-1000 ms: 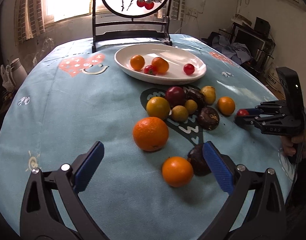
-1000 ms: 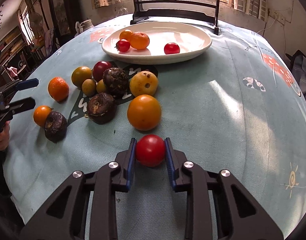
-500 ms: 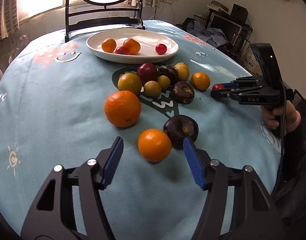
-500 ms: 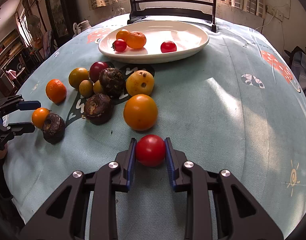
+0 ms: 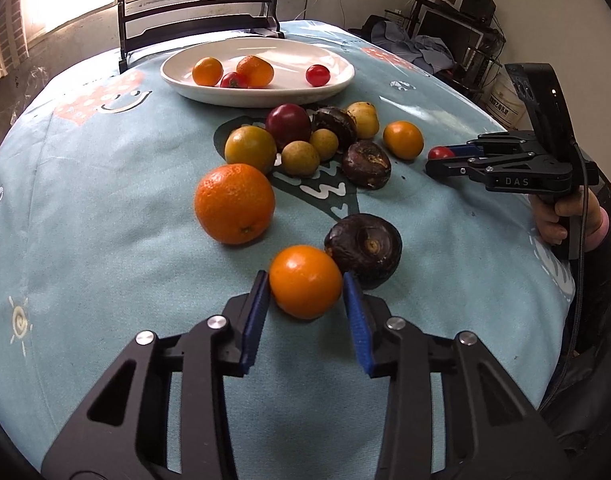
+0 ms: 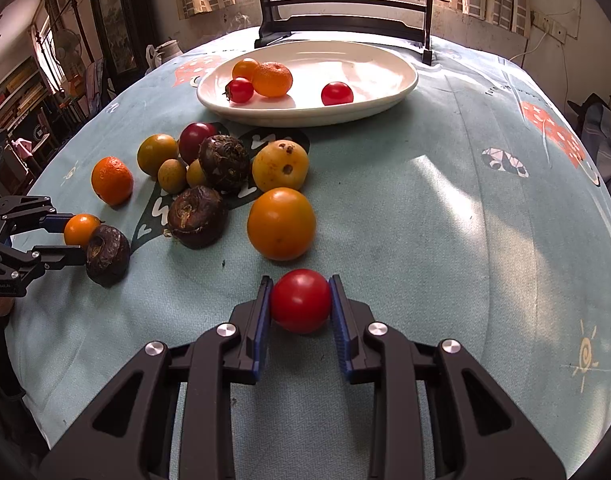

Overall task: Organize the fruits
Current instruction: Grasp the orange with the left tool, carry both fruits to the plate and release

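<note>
Left wrist view: left gripper (image 5: pixel 306 295) closes narrow around a small orange (image 5: pixel 305 281), right gripper (image 6: pixel 300 300) holds a cherry tomato (image 6: pixel 300 300); both go next to the plate (image 5: pixel 329 87).

Round desk (image 5: pixel 105 200) under pale blue printed cloth. White plate (image 5: pixel 261 96) toward far side, dark wooden stand (image 5: pixel 197 20) just behind it. Loose fruit in middle: big orange (image 5: pixel 234 202), small orange (image 5: pixel 305 281) touching dark brown fruit (image 5: pixel 364 249), cluster of yellow-green, dark red and brown fruits (image 5: pixel 305 140) near plate, another orange (image 5: pixel 403 139) at cluster's right edge.
</note>
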`<action>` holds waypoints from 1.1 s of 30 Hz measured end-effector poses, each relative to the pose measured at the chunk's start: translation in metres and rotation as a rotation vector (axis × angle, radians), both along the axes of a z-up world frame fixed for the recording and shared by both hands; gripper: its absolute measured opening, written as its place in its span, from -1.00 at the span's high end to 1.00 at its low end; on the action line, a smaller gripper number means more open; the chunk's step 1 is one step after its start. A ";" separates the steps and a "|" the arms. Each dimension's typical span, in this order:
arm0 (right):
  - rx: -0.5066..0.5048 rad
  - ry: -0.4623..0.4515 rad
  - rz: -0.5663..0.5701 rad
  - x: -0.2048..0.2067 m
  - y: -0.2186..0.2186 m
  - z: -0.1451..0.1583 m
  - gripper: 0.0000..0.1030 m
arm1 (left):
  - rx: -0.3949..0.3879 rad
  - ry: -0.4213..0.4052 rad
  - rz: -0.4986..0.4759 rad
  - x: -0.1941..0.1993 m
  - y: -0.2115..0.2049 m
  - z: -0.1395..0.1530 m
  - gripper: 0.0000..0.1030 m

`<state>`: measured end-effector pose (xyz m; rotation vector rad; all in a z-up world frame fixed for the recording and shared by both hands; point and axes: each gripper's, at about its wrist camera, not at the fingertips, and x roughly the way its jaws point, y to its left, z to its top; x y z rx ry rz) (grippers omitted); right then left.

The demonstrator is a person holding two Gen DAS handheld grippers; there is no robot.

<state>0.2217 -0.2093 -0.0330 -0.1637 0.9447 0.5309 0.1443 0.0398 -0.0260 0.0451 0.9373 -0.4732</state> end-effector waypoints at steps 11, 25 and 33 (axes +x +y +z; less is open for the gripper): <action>0.064 -0.003 0.005 -0.001 -0.005 0.005 0.45 | -0.015 -0.034 0.015 -0.004 0.007 0.012 0.30; 0.168 -0.134 -0.026 0.092 0.044 0.050 0.45 | -0.026 -0.102 0.122 0.152 -0.030 0.076 0.29; 0.142 -0.093 0.003 0.133 0.063 0.031 0.32 | 0.102 -0.032 0.204 0.256 -0.049 0.054 -0.06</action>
